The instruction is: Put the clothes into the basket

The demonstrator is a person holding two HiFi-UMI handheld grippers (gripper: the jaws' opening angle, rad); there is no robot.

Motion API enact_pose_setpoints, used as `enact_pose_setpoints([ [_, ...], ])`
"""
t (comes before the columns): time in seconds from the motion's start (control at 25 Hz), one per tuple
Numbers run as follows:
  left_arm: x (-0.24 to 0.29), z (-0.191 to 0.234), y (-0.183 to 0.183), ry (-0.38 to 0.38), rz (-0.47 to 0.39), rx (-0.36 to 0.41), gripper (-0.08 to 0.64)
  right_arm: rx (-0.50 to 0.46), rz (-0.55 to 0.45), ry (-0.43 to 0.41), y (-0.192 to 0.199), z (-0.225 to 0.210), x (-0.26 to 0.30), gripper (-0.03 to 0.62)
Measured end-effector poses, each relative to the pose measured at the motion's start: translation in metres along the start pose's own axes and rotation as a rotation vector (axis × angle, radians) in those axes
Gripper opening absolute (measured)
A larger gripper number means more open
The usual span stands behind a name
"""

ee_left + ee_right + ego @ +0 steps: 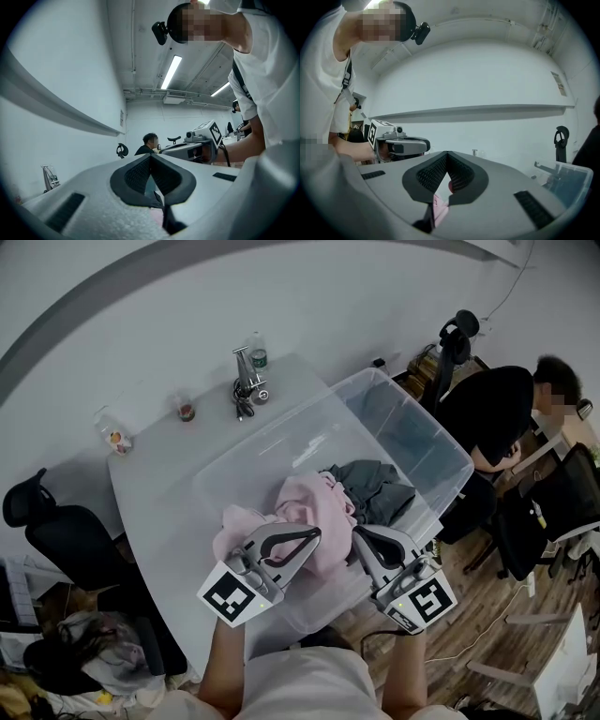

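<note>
At the near rim of the clear basket point(441, 442), left gripper point(314, 533) and right gripper point(357, 534), jaws closed, each pinch the pink garment point(305, 502); a grey garment point(377, 486) lies inside

We count two grippers, the left gripper point(314, 535) and the right gripper point(358, 535), one clear plastic basket point(234, 470) and one white table point(169, 484). We can tell two garments apart: one pink garment point(309, 507) and one dark grey garment point(380, 486). A bluish mass at the basket's far end we cannot class. On the table we record two small glasses, the near glass point(114, 434) and the far glass point(185, 408). We also record one seated person point(502, 409).
</note>
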State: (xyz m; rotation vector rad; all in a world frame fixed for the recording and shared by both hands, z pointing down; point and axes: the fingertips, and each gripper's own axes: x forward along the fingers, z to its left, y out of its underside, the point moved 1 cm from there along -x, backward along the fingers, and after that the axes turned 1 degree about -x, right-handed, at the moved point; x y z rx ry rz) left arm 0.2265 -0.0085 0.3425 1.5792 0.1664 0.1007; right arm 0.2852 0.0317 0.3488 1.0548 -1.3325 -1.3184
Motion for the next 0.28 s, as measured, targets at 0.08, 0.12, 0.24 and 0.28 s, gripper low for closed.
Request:
enact_pose_setpoints([
  [0.08, -0.004, -0.001, 0.0, -0.001, 0.0, -0.005, 0.005, -0.003, 0.003, 0.004, 0.001, 0.004, 0.0, 0.003],
  [0.12, -0.006, 0.0, -0.001, 0.0, 0.0, -0.007, 0.005, -0.003, 0.005, 0.006, 0.001, 0.006, 0.0, 0.003],
  [0.24, -0.01, 0.0, -0.001, 0.002, 0.005, -0.012, 0.005, -0.005, 0.01, 0.012, 0.002, 0.011, 0.001, 0.003],
  [0.28, -0.011, 0.0, -0.001, 0.003, 0.006, -0.012, 0.005, -0.006, 0.011, 0.014, 0.002, 0.012, 0.001, 0.003],
])
